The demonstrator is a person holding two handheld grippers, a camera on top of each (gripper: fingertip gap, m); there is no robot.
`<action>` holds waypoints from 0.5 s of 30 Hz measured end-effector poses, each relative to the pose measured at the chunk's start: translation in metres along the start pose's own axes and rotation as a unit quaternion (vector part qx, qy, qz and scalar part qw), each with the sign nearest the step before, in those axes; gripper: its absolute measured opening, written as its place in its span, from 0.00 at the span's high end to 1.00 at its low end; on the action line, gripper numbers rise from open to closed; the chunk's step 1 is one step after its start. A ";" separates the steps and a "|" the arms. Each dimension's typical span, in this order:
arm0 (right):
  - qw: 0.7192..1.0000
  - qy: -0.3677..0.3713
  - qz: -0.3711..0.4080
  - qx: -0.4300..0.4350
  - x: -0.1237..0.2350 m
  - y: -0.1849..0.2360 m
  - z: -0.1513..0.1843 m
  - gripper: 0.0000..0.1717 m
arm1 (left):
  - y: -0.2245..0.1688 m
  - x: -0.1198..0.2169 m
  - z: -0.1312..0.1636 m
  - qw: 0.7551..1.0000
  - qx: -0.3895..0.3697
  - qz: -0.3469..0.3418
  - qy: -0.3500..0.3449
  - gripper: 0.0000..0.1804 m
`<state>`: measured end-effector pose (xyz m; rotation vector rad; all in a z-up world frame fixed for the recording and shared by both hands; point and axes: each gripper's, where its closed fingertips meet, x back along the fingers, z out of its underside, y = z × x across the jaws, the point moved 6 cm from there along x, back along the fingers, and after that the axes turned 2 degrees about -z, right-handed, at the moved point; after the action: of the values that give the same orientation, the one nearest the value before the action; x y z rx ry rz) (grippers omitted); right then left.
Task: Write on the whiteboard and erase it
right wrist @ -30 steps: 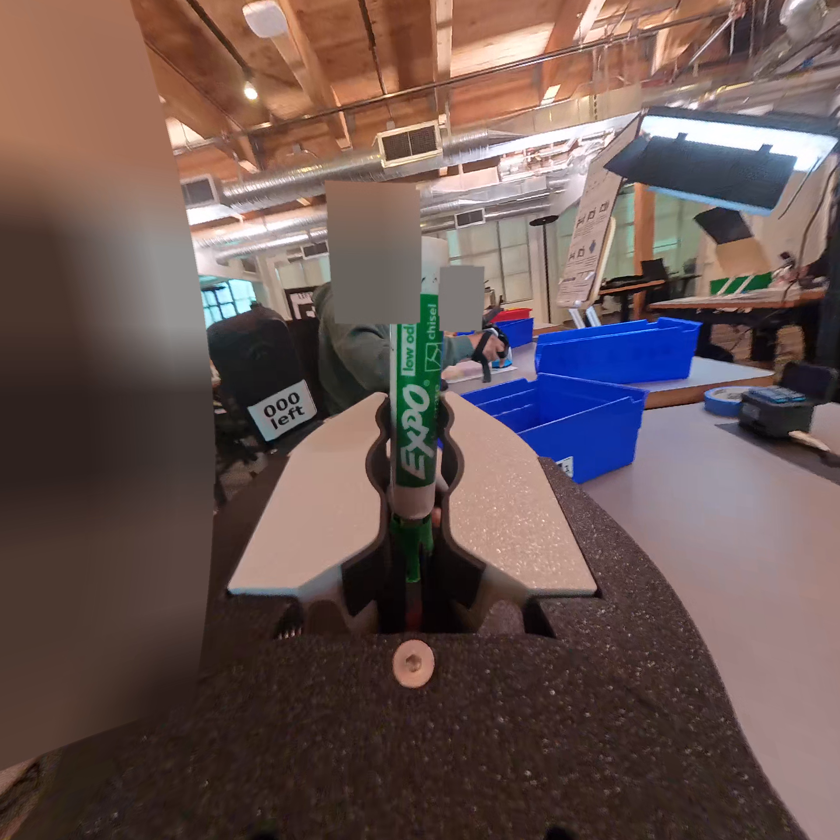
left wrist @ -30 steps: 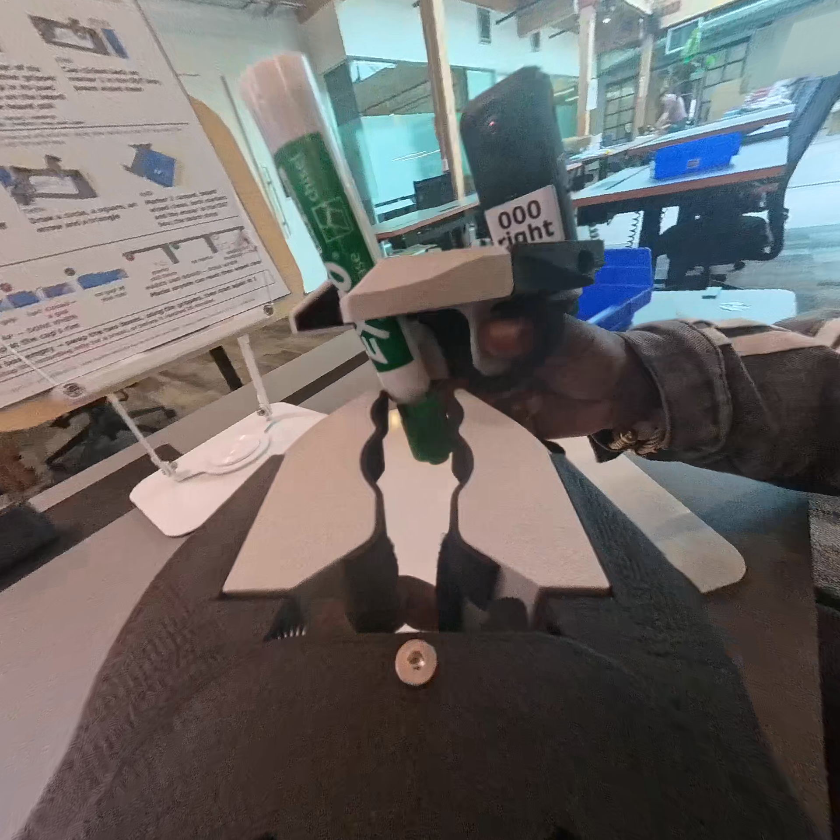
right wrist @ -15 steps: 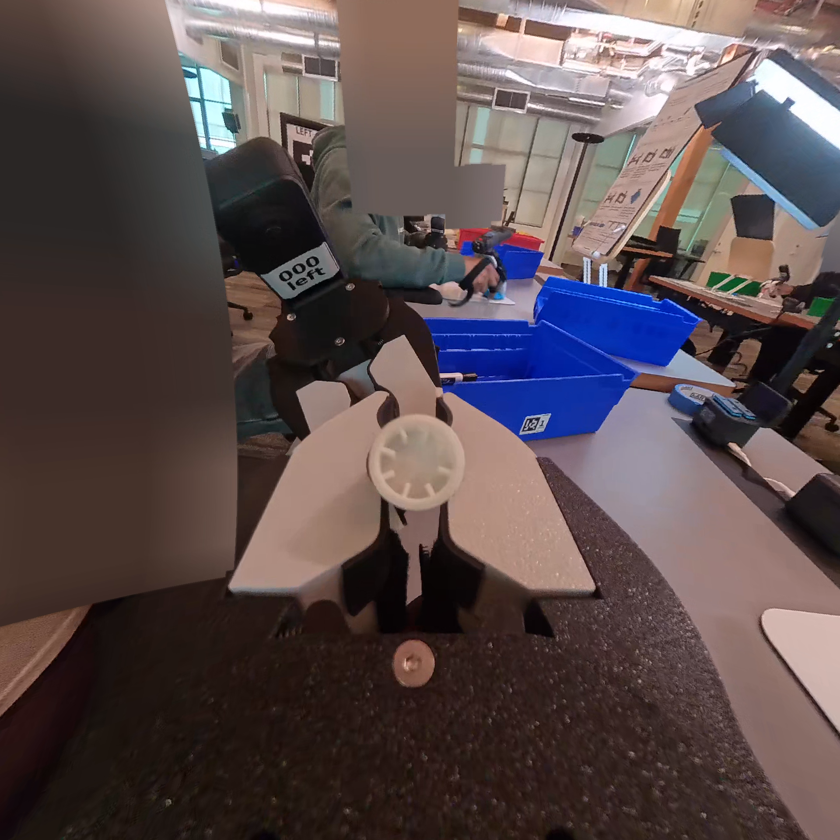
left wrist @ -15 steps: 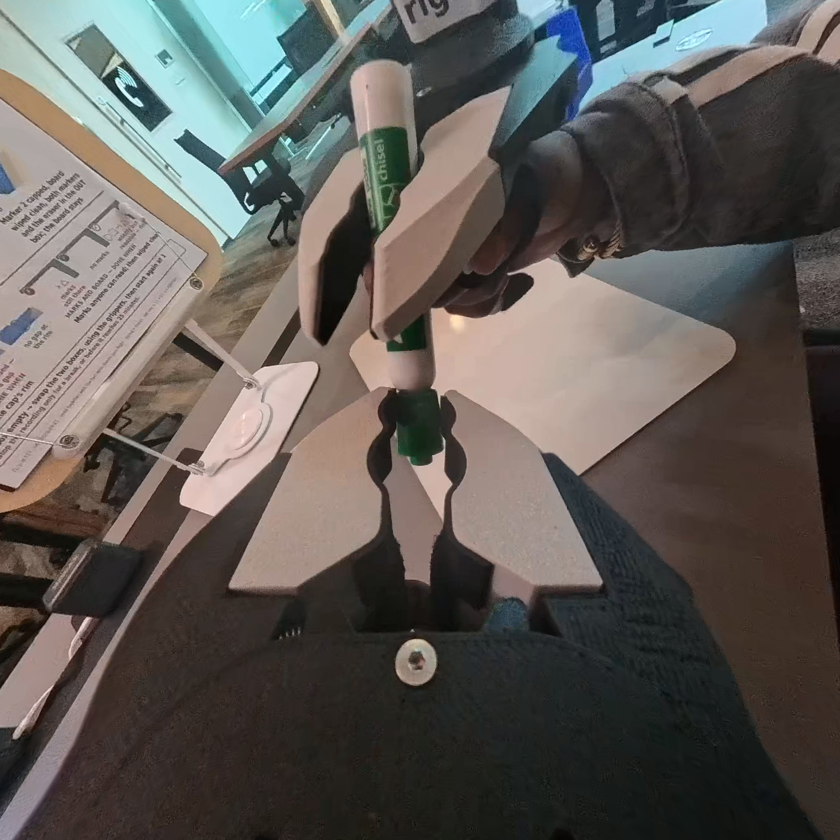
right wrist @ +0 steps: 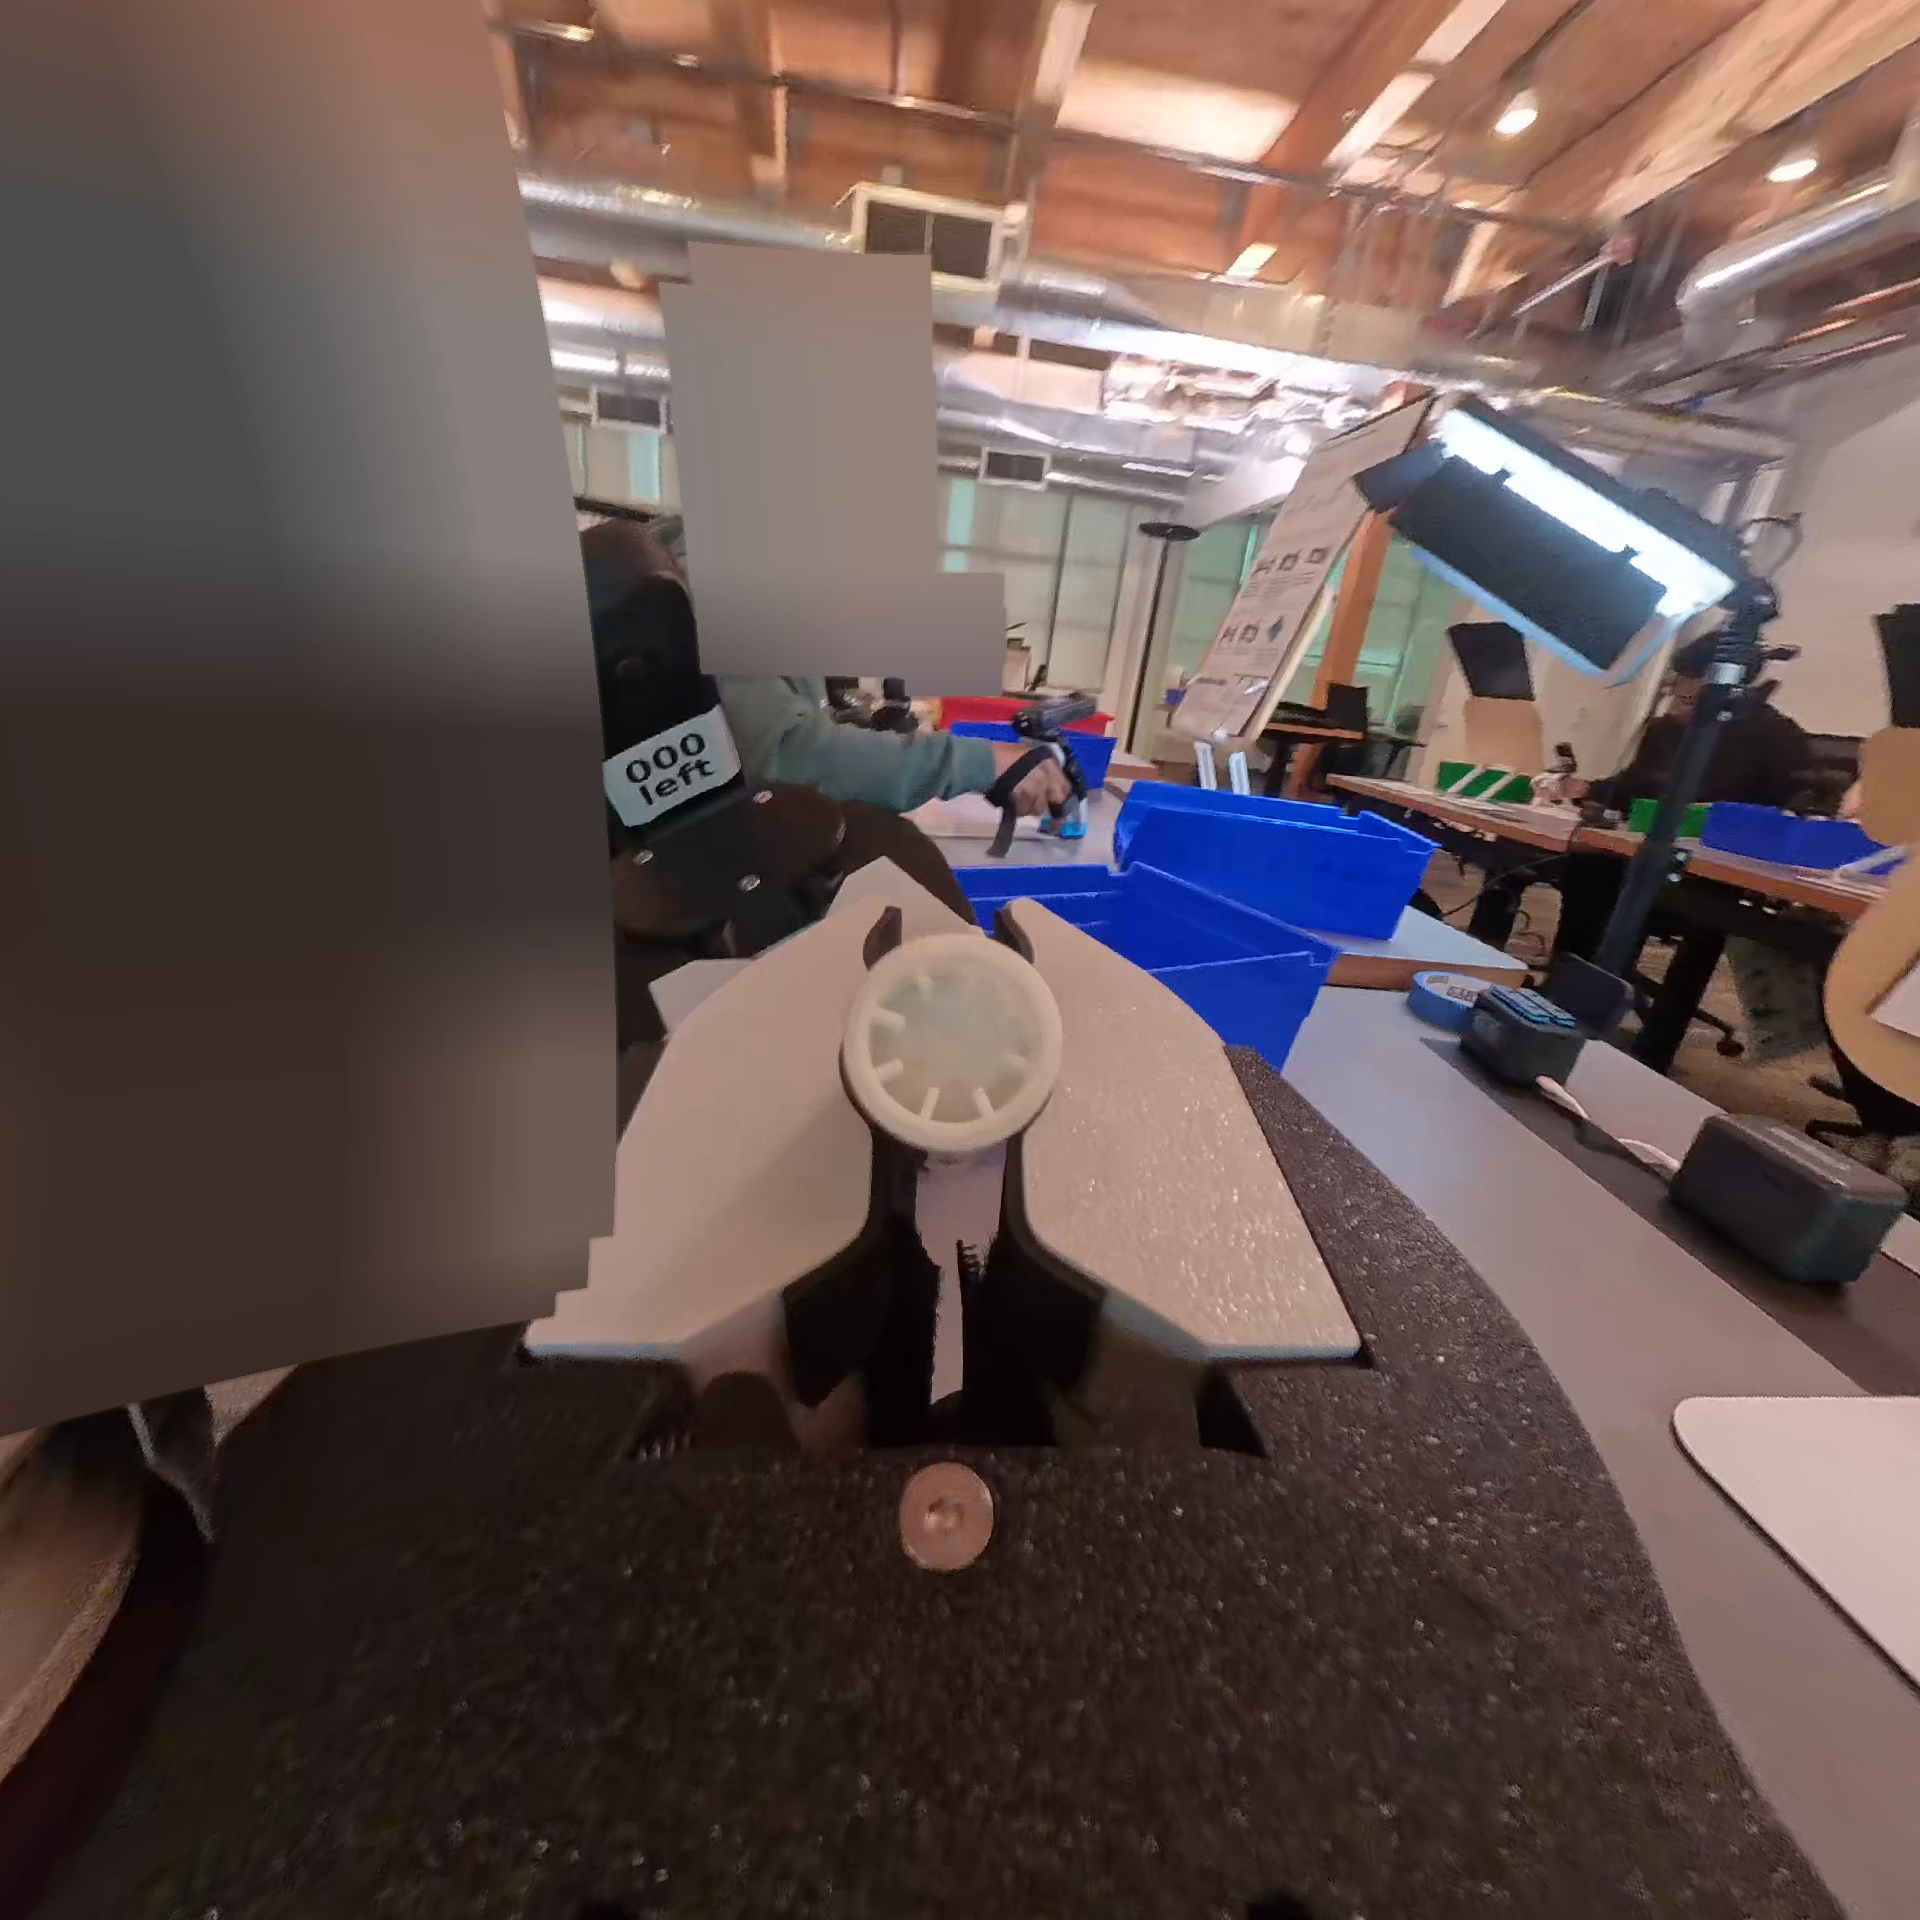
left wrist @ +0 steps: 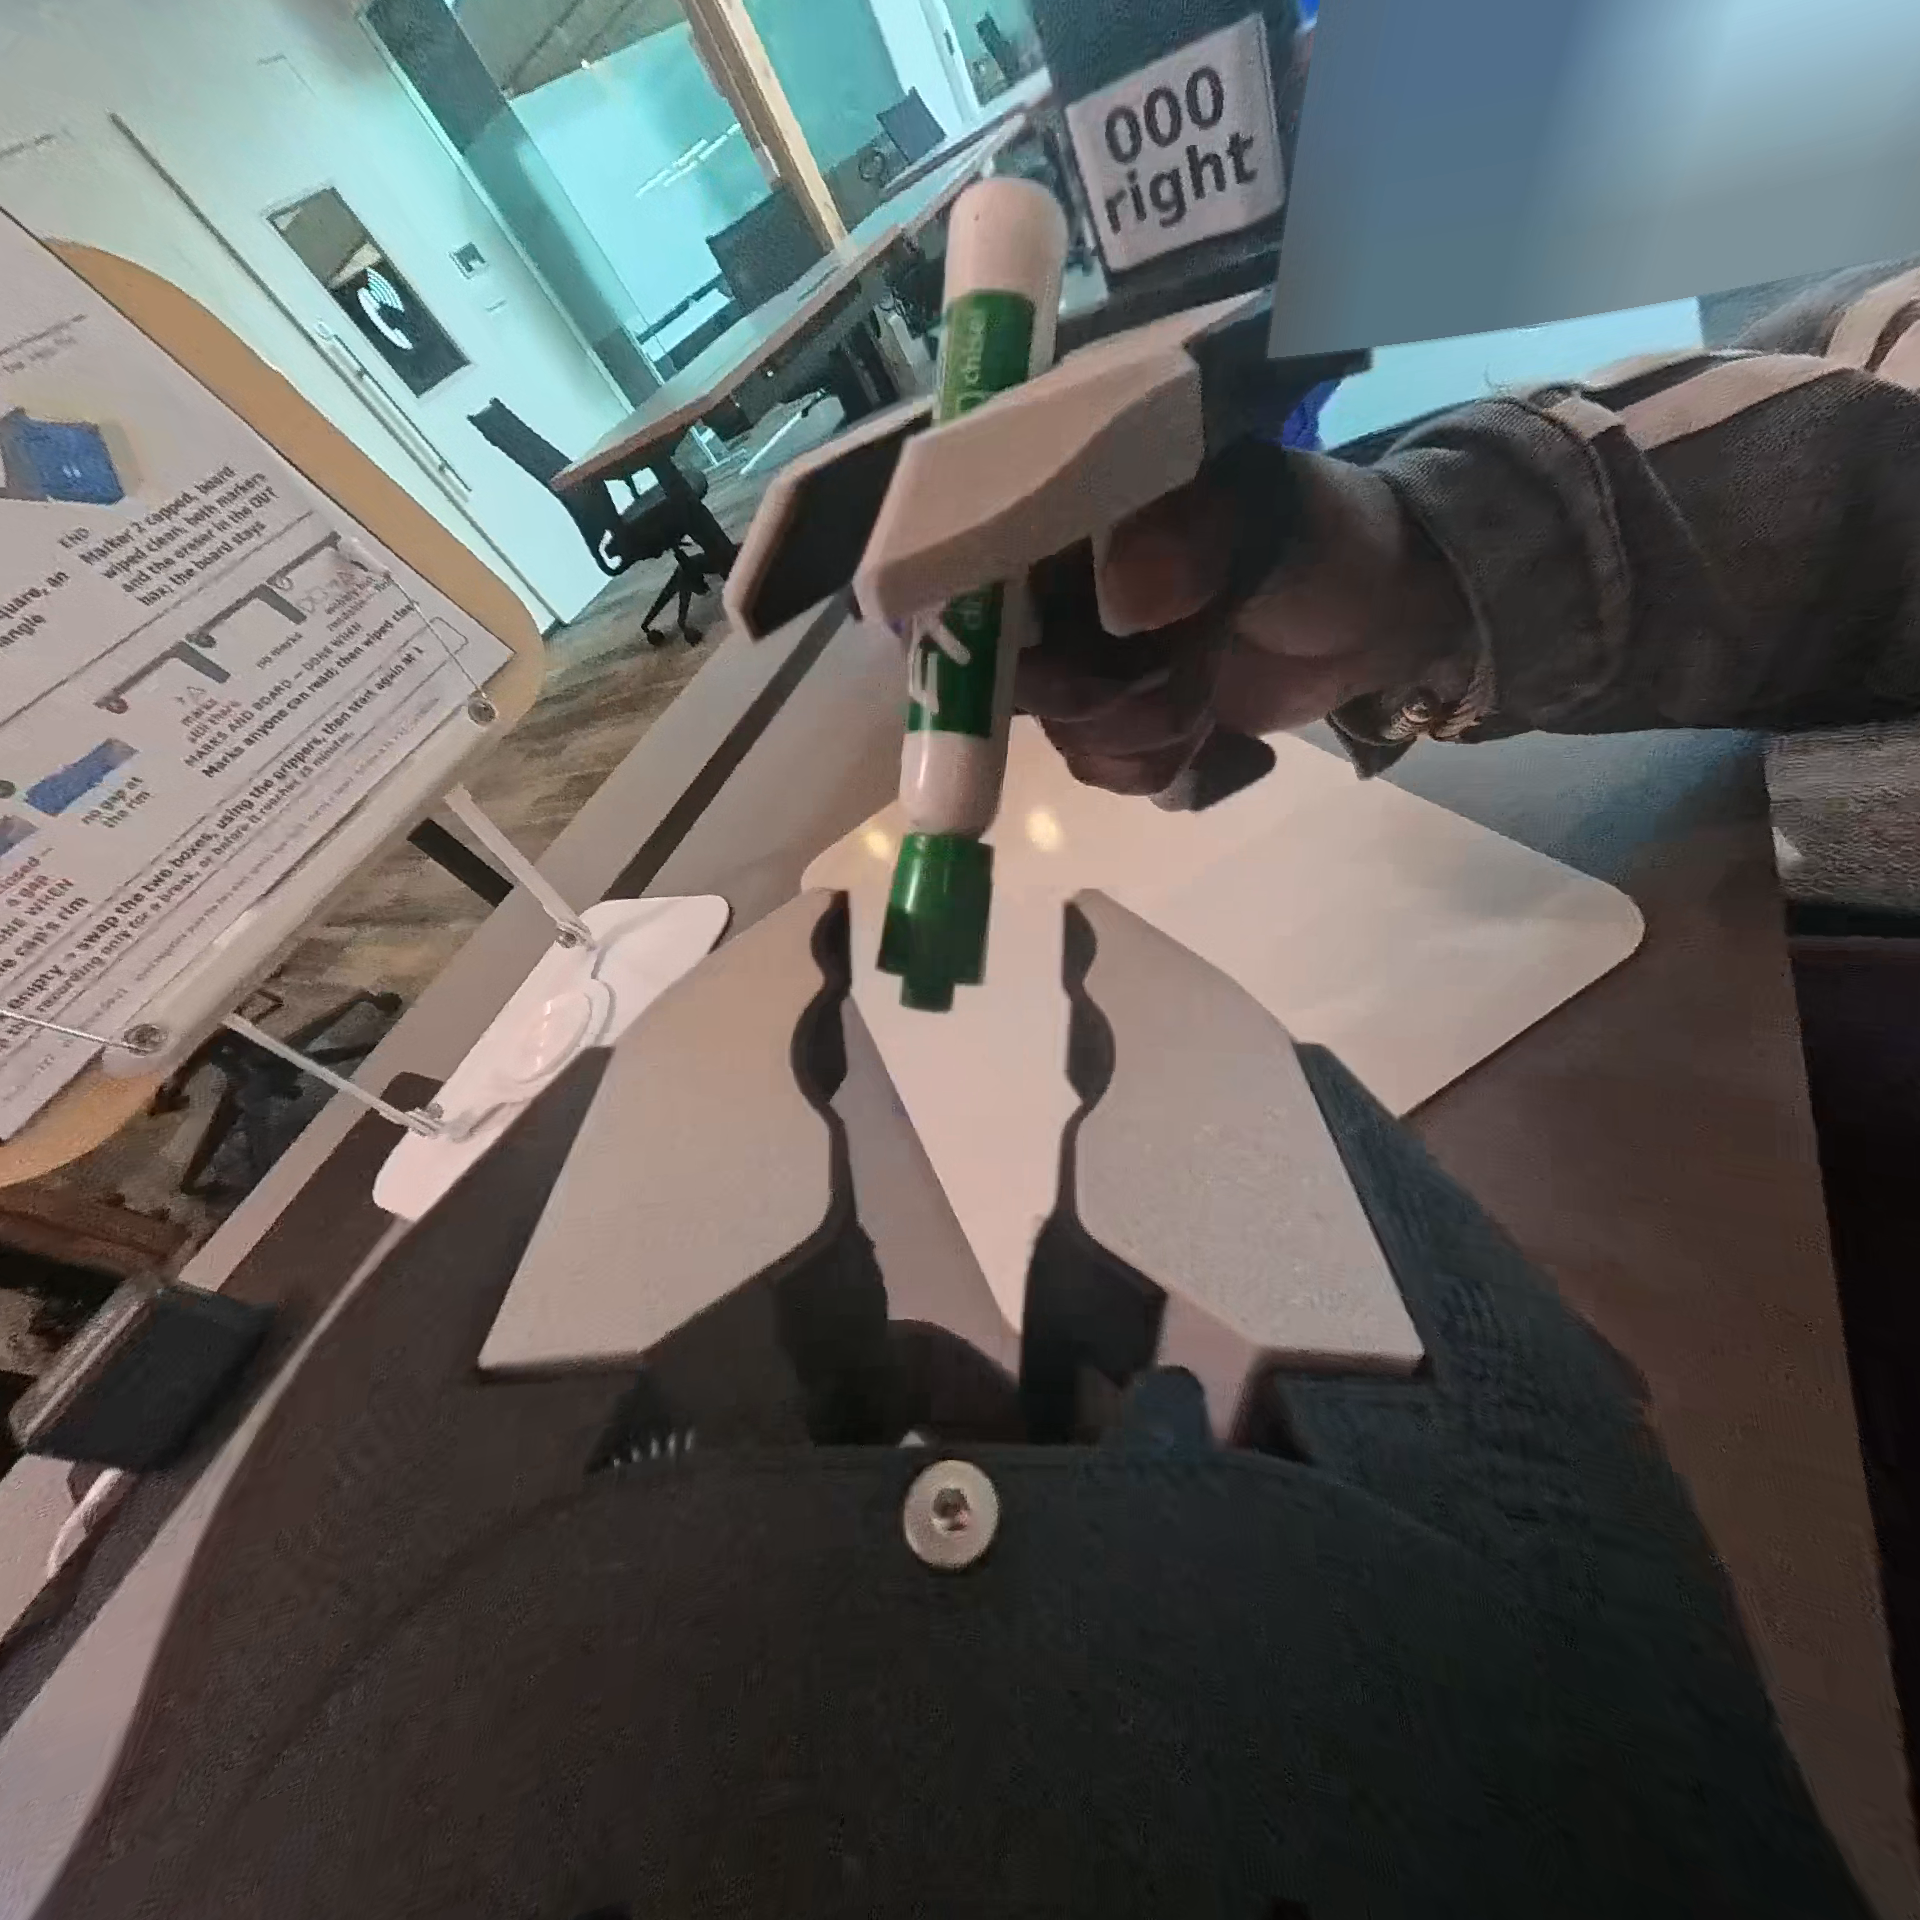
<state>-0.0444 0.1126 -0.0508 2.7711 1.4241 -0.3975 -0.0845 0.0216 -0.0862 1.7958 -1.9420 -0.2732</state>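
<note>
My right gripper (right wrist: 951, 925) is shut on a green and white marker (right wrist: 951, 1039), whose white end faces the right wrist camera. In the left wrist view the marker (left wrist: 961, 582) hangs nearly upright, with its green cap (left wrist: 935, 914) on its lower end. My left gripper (left wrist: 951, 920) is open. The cap stands between its fingers (left wrist: 727, 1091) with a gap on each side. The white whiteboard (left wrist: 1299, 935) lies flat on the table under both grippers. It also shows in the right wrist view (right wrist: 1818, 1507).
An instruction sign (left wrist: 208, 644) on a white stand base (left wrist: 540, 1029) is at the left. Blue bins (right wrist: 1195, 935), a blue tape roll (right wrist: 1439, 992) and dark devices (right wrist: 1787, 1195) are on the table at the right. Another person (right wrist: 862, 748) works at a far table. The tips of one gripper are about 6 centimeters away from the tips of the other.
My left gripper was closed around the green cap and has now opened and let go of it. The cap stays on the marker in my right gripper. The marker has tilted and lifted slightly.
</note>
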 end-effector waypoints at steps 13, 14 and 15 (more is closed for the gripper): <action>0.998 0.025 0.051 0.003 0.008 0.010 0.010 0.89 | -0.014 -0.027 0.008 0.997 -0.009 0.028 0.074 0.92; 0.997 0.037 0.061 0.032 0.008 0.013 0.011 0.89 | -0.017 -0.029 0.010 0.996 0.009 0.040 0.084 0.92; 0.994 0.052 0.073 0.060 0.006 0.017 0.012 0.90 | -0.019 -0.032 0.012 0.995 0.021 0.045 0.089 0.92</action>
<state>-0.0302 0.1066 -0.0660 3.0091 1.2438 -0.3519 -0.0729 0.0486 -0.1116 1.6897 -1.9083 -0.0401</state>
